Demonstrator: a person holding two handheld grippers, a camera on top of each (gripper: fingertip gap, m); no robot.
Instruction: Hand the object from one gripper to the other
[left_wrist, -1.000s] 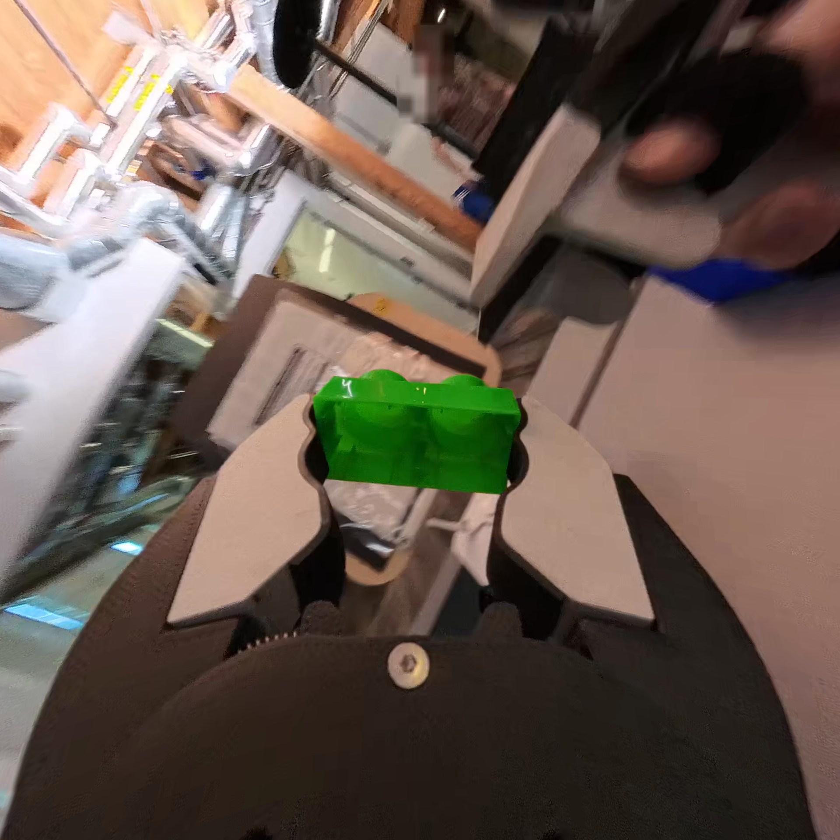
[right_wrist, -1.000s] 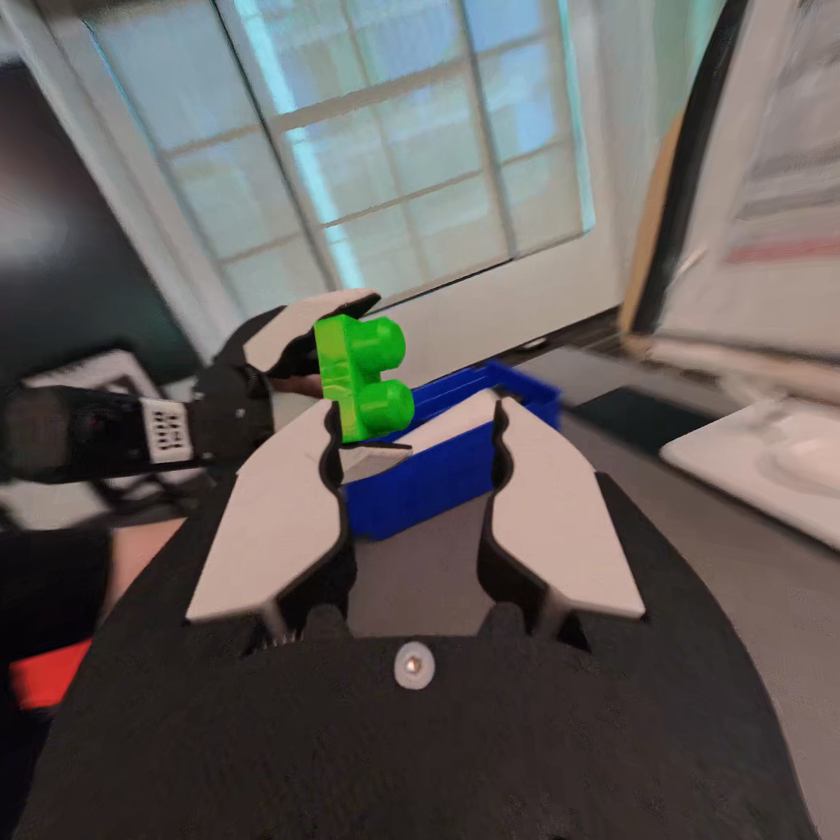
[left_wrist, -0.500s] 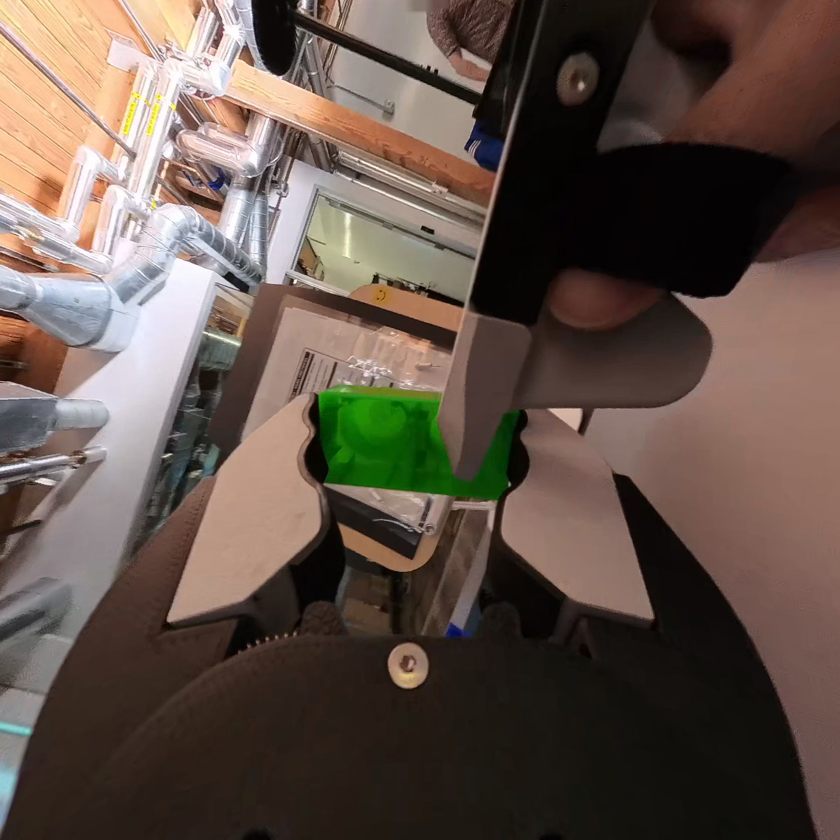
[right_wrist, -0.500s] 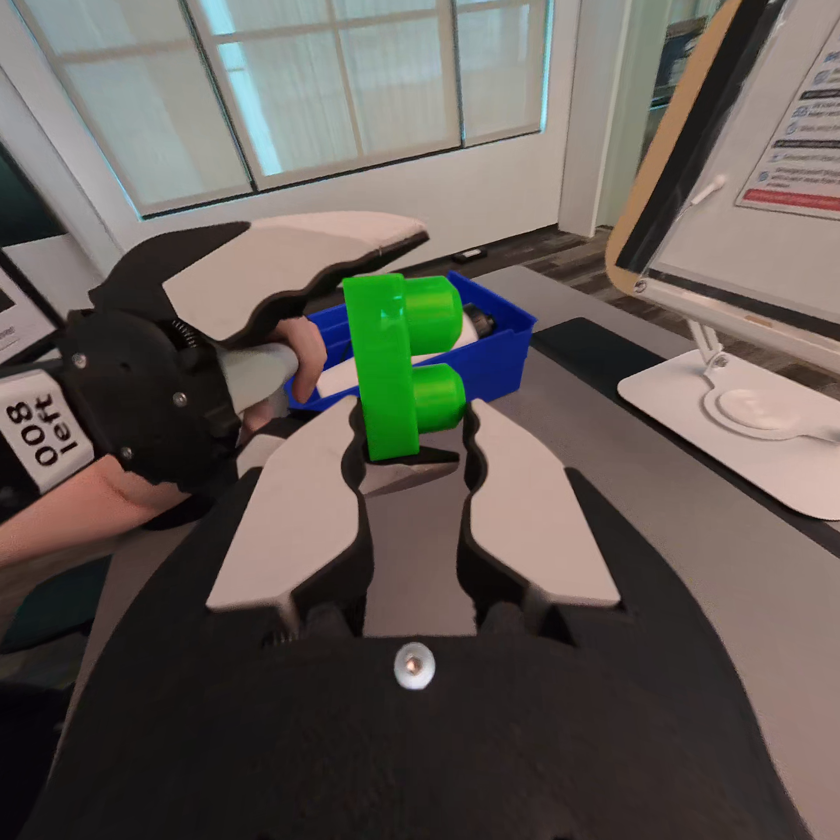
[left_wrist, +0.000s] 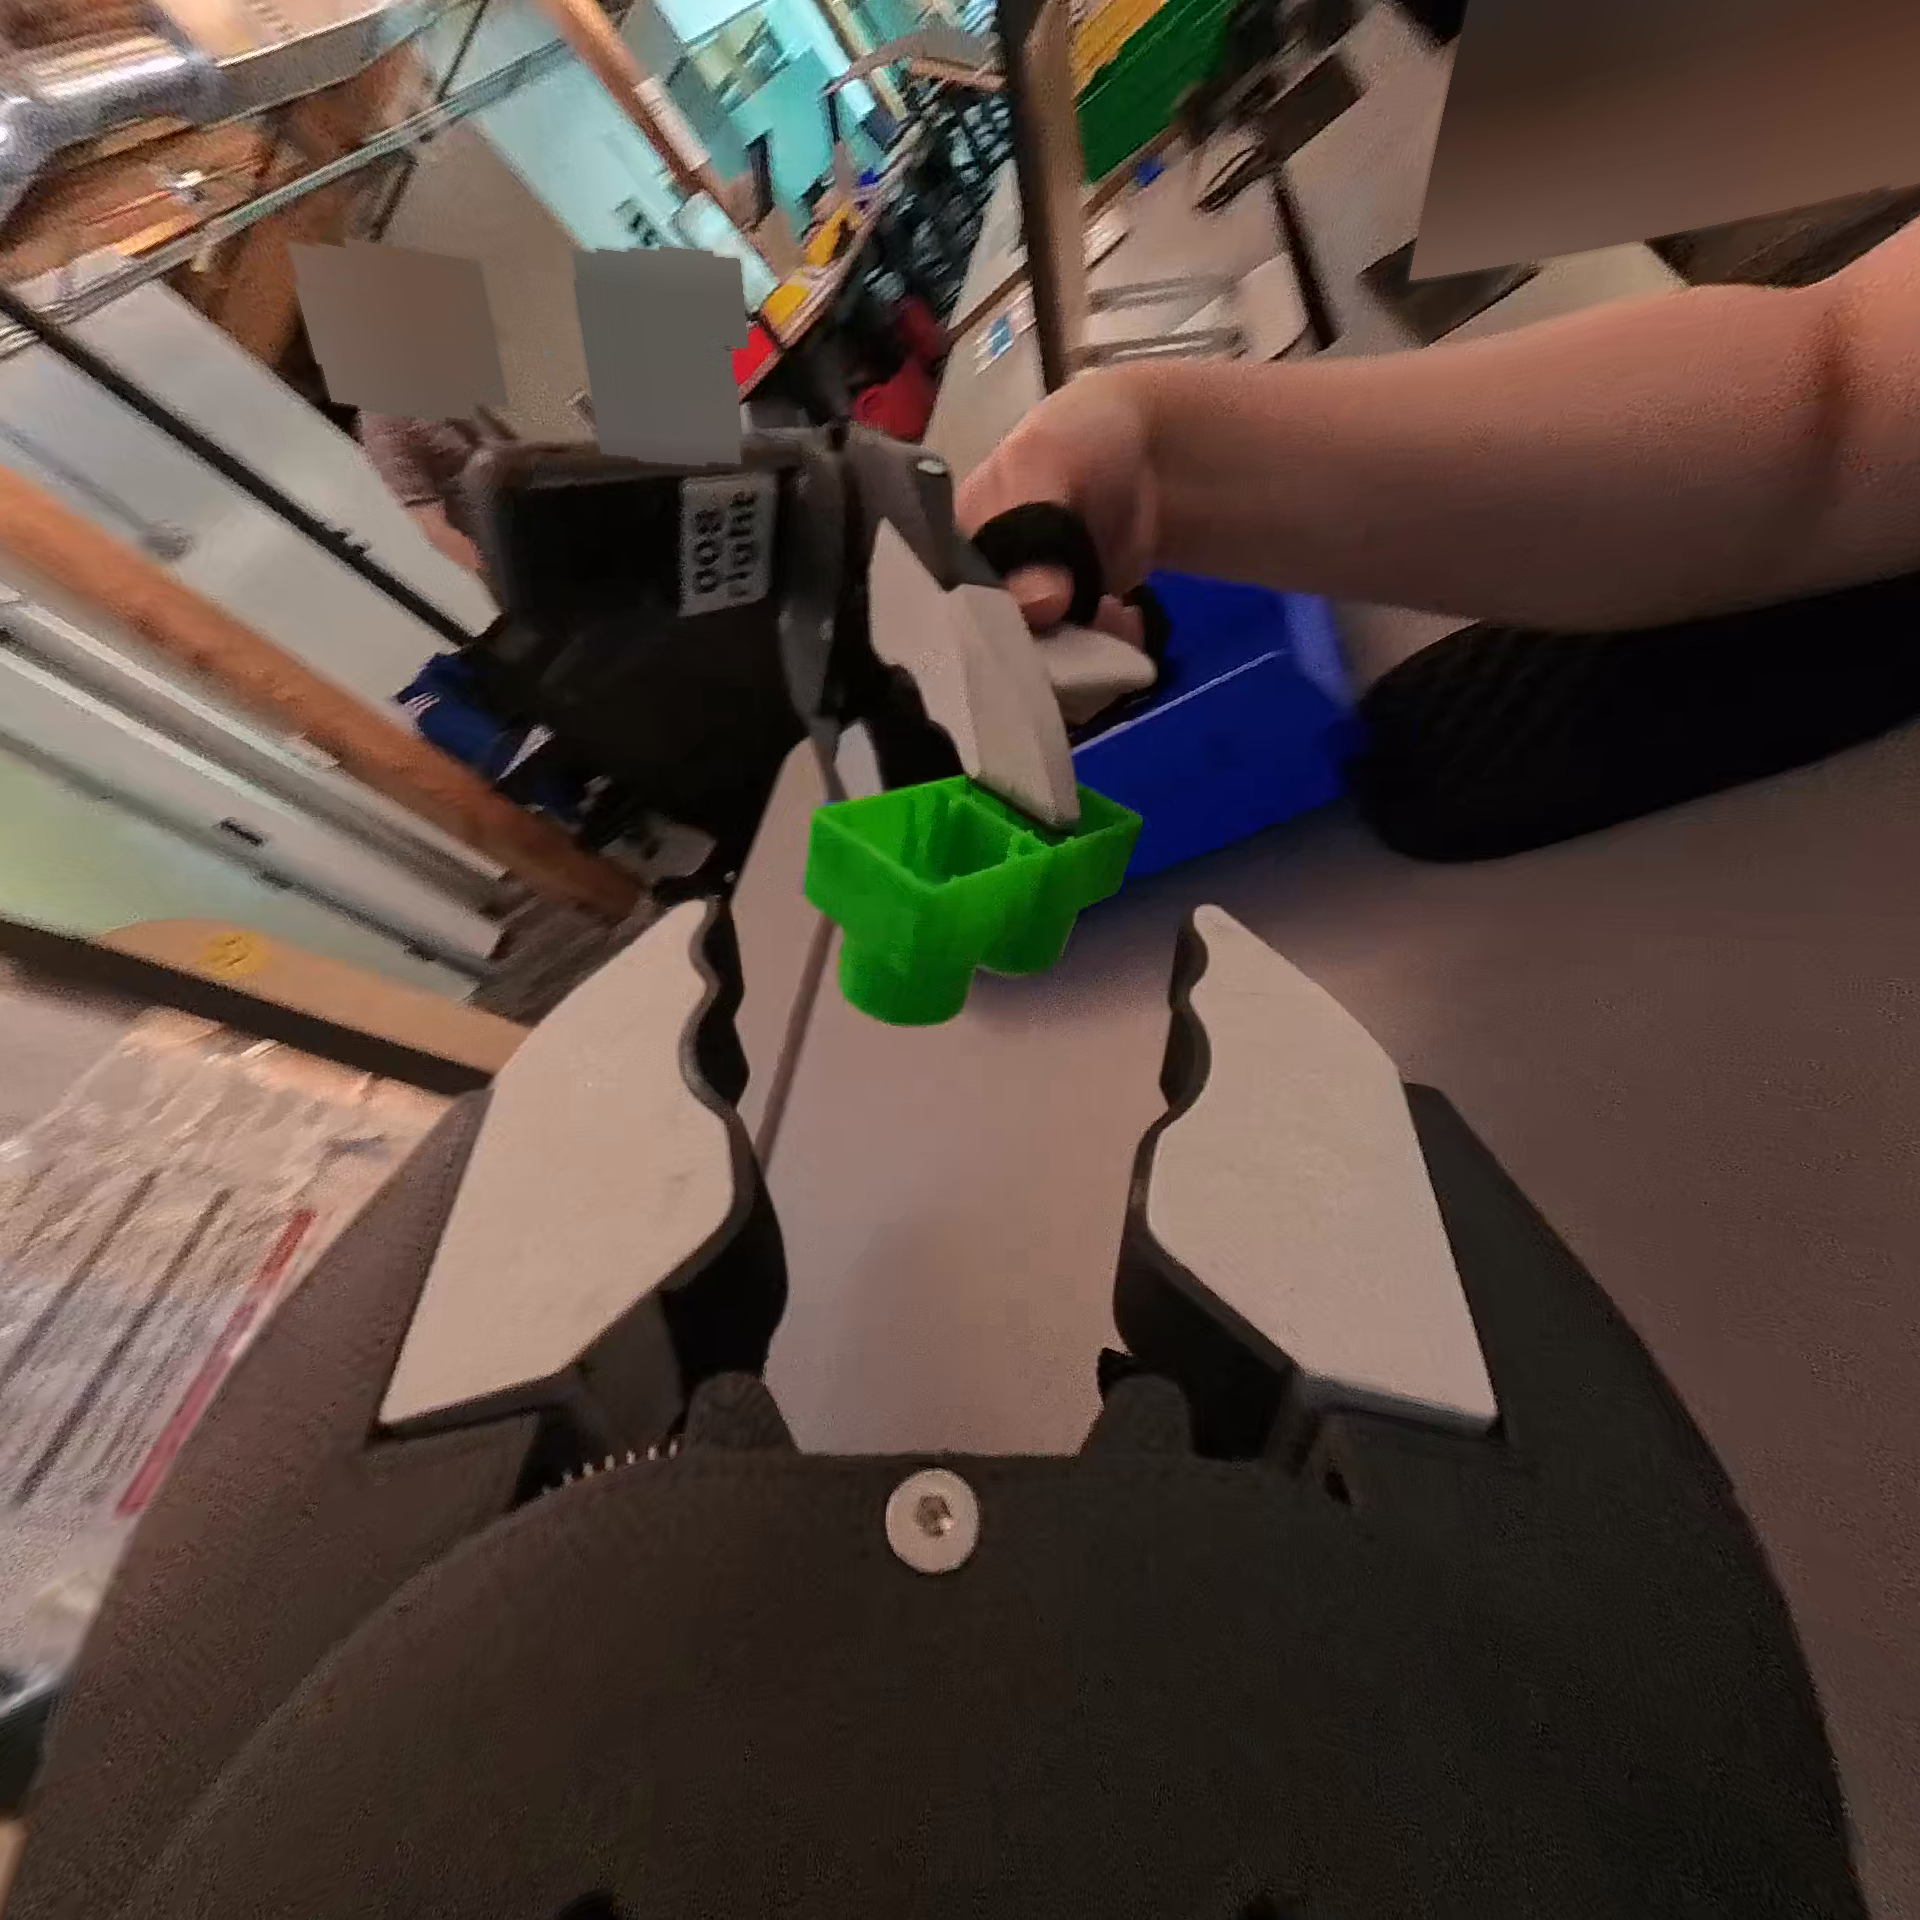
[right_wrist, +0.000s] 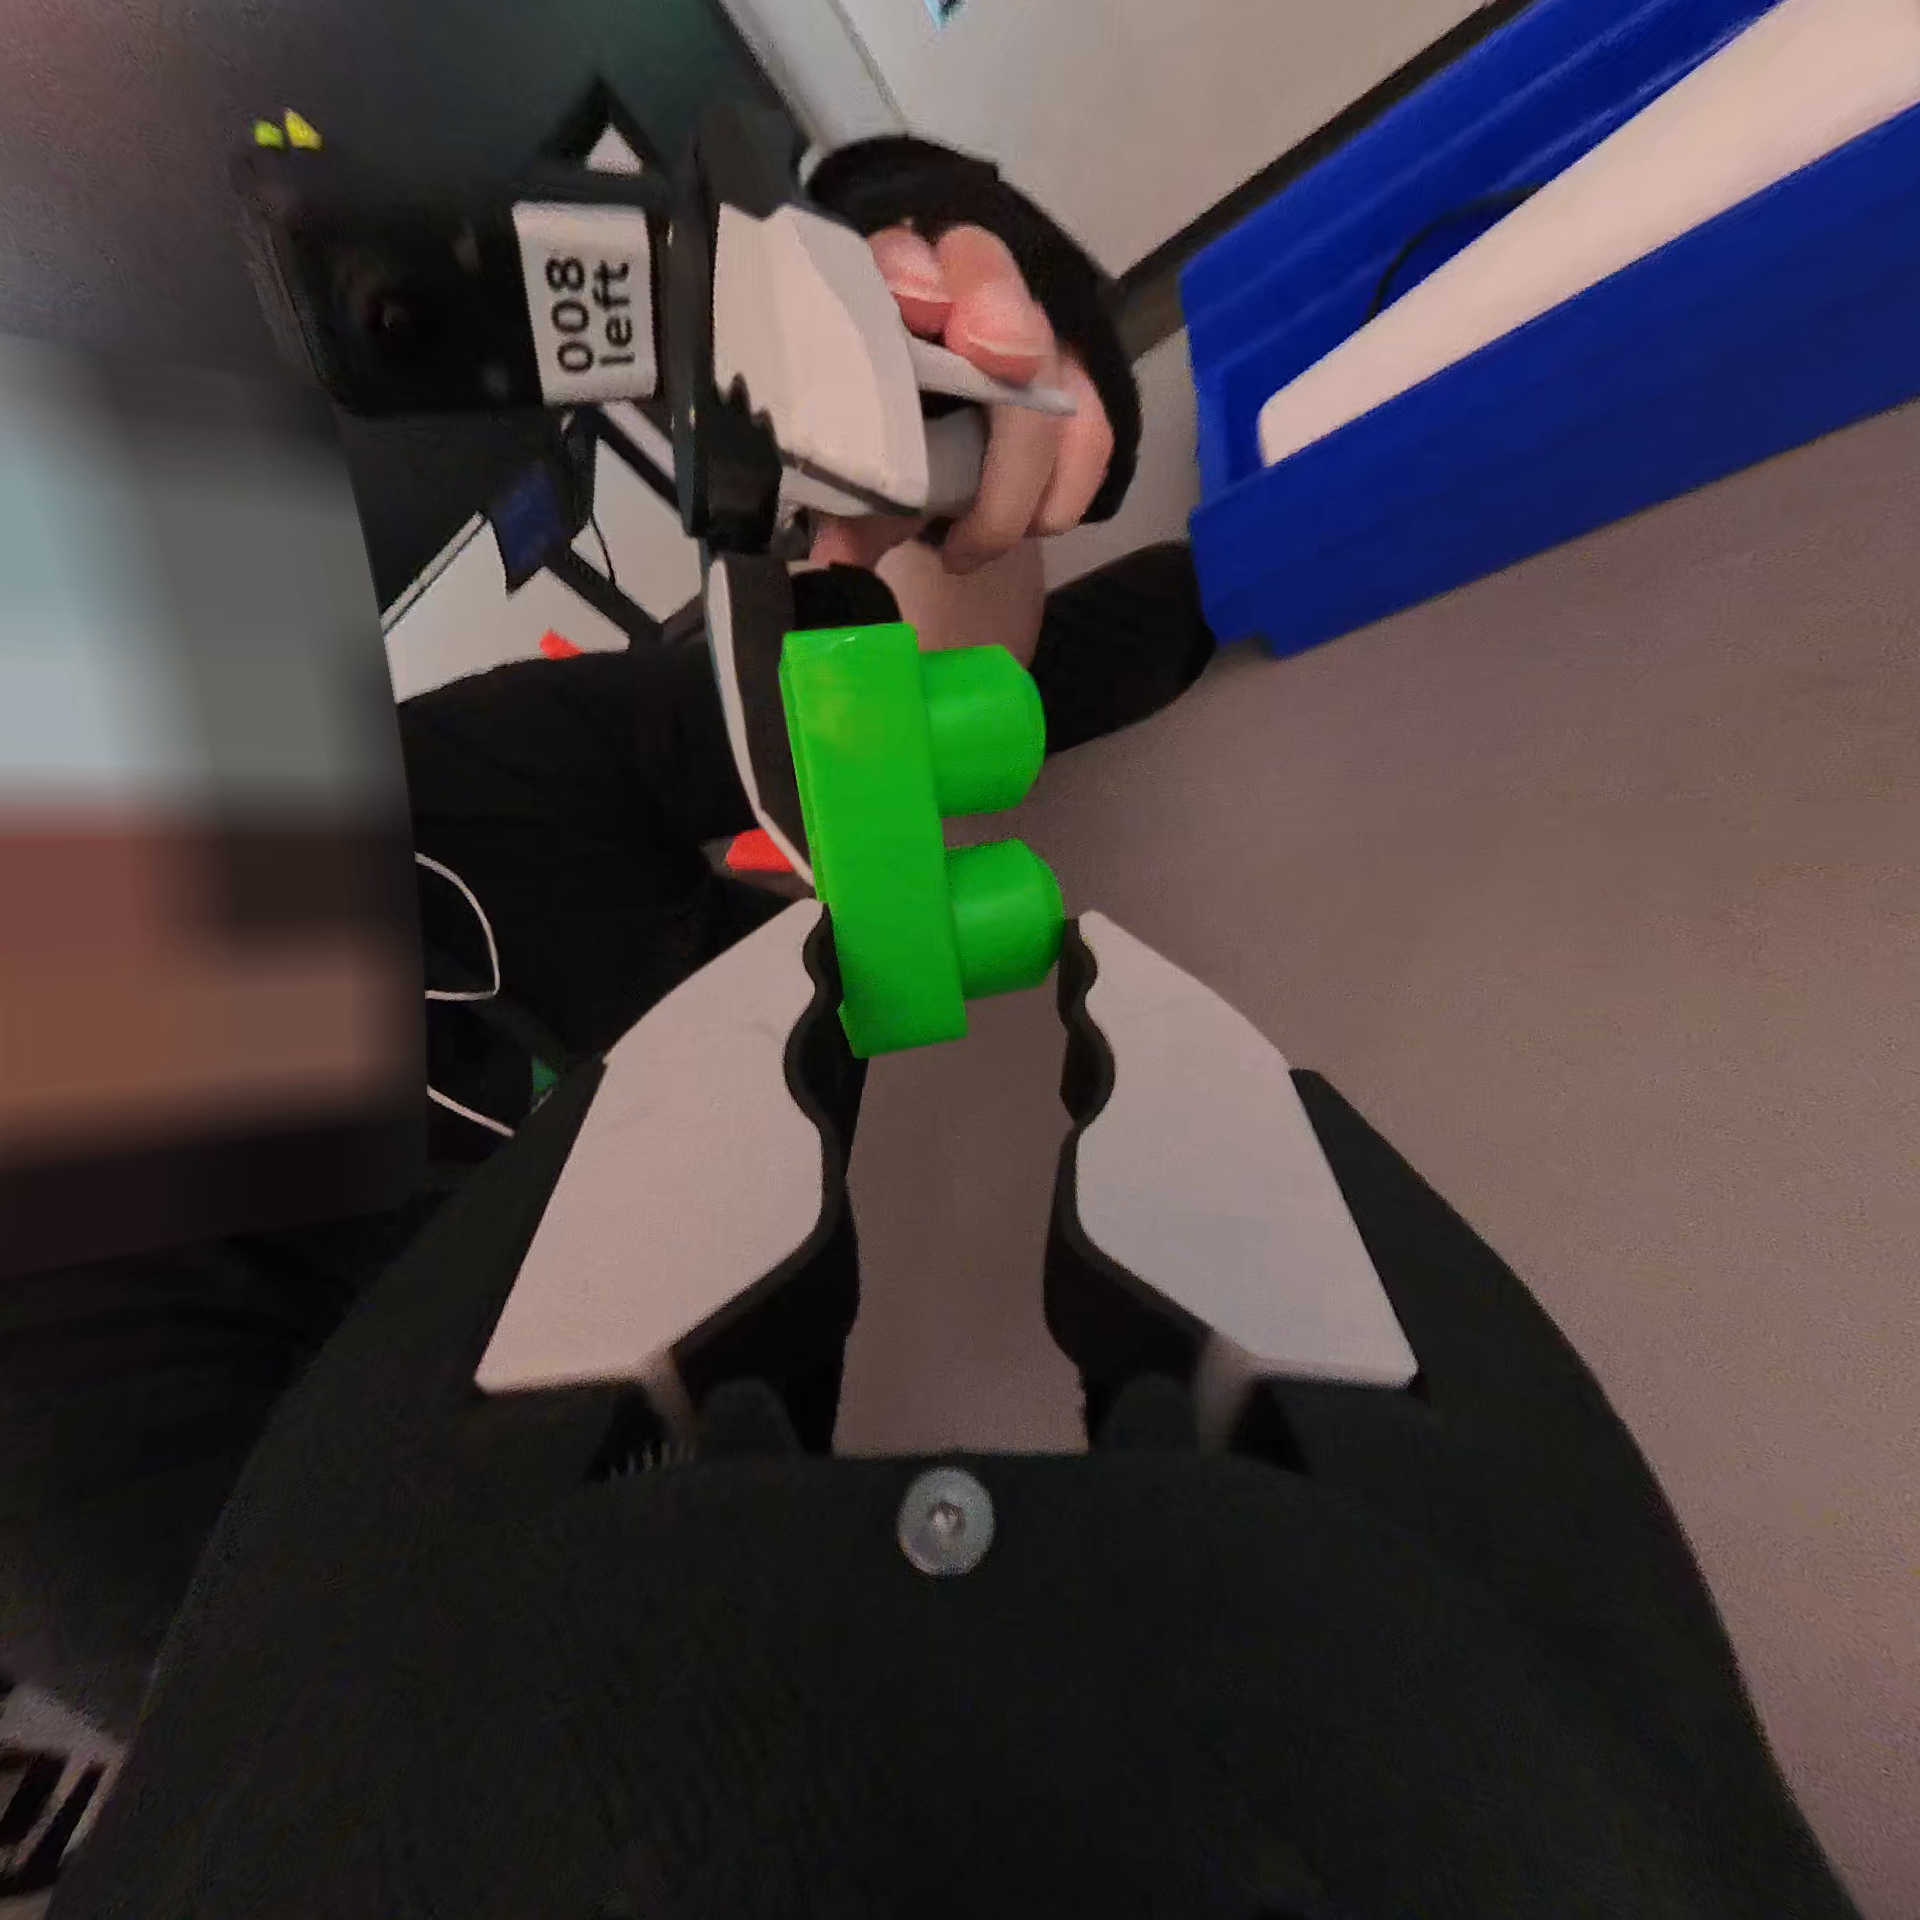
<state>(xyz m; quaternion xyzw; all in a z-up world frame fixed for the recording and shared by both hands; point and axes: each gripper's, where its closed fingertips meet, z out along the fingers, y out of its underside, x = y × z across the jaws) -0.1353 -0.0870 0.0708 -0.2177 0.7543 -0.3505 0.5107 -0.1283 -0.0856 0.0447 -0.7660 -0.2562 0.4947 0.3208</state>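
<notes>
Let go of the green brick (right_wrist: 873, 831) with the left fingers (left_wrist: 603, 1143), now wide apart. Pinched tight in the right fingers (right_wrist: 1195, 1143) instead, in the air near the blue bin (right_wrist: 1455, 499). Looked handed over.

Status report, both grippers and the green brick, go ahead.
Left gripper open, empty. Right gripper shut on green brick. Nothing in the way.

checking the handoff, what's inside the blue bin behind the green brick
In the right wrist view, the blue bin holds a pale slab with a thin dark cord on it. The bin's walls hide anything lower down.
</notes>
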